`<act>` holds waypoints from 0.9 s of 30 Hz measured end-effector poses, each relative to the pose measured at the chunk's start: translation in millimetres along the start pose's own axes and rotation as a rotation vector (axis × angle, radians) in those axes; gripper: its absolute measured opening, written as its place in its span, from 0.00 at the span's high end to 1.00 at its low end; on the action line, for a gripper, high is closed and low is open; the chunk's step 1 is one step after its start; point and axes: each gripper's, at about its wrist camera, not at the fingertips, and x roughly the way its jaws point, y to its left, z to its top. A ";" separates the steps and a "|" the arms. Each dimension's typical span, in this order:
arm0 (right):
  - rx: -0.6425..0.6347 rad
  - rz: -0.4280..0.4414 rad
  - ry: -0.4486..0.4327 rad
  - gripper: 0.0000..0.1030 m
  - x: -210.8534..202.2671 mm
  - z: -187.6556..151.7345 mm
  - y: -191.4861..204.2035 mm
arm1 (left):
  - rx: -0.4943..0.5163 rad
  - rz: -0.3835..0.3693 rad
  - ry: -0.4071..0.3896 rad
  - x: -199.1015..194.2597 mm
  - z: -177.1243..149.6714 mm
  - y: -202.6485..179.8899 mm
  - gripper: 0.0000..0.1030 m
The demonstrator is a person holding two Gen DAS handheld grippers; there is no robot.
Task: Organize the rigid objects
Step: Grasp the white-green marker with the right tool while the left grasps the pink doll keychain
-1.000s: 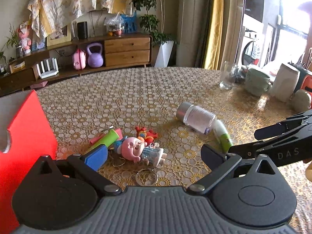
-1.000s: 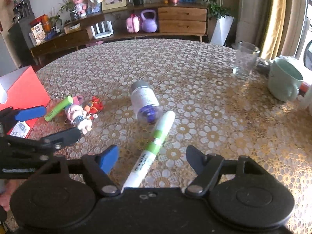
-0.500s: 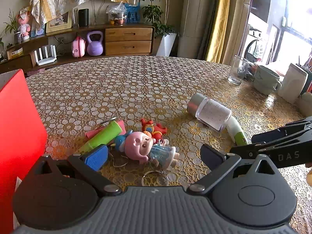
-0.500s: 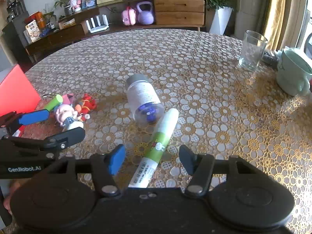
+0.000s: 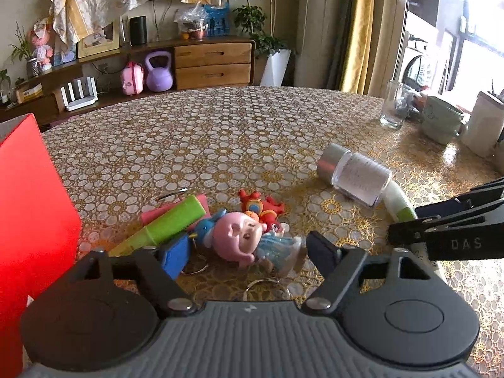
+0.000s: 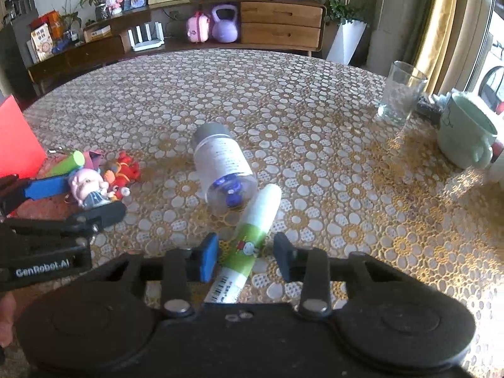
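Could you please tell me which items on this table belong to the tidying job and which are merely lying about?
Part of the job:
- white-and-green tube, between the closing right claw pads
- pink-headed doll, between the closing left claw pads
- clear bottle
- green marker
- red toy figure

Just lying about:
- drinking glass
- green mug

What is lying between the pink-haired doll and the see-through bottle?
Mostly bare tablecloth, plus a small red toy beside the doll, left of the bottle; right wrist view.

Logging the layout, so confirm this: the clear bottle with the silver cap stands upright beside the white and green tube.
Wrong on one point: the clear bottle lies on its side, not upright, as the right wrist view shows. It is beside the white and green tube.
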 end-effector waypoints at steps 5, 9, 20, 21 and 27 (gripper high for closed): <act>-0.004 -0.002 -0.003 0.80 -1.0 -0.9 1.9 | 0.009 0.003 0.004 -1.2 1.1 -0.2 0.24; 0.012 0.001 -0.006 0.83 -3.9 -4.1 0.6 | 0.012 -0.007 0.005 -4.3 -0.5 -0.5 0.24; 0.031 0.017 -0.021 0.83 -35.6 -22.0 0.0 | 0.012 -0.048 -0.001 -30.1 -6.9 -5.4 0.24; 0.030 0.020 -0.026 0.83 -40.0 -23.2 0.7 | 0.016 -0.050 -0.001 -32.2 -7.9 -5.6 0.24; 0.035 0.044 -0.042 0.83 -65.3 -29.2 5.8 | 0.018 -0.069 -0.012 -53.9 -10.0 -7.0 0.24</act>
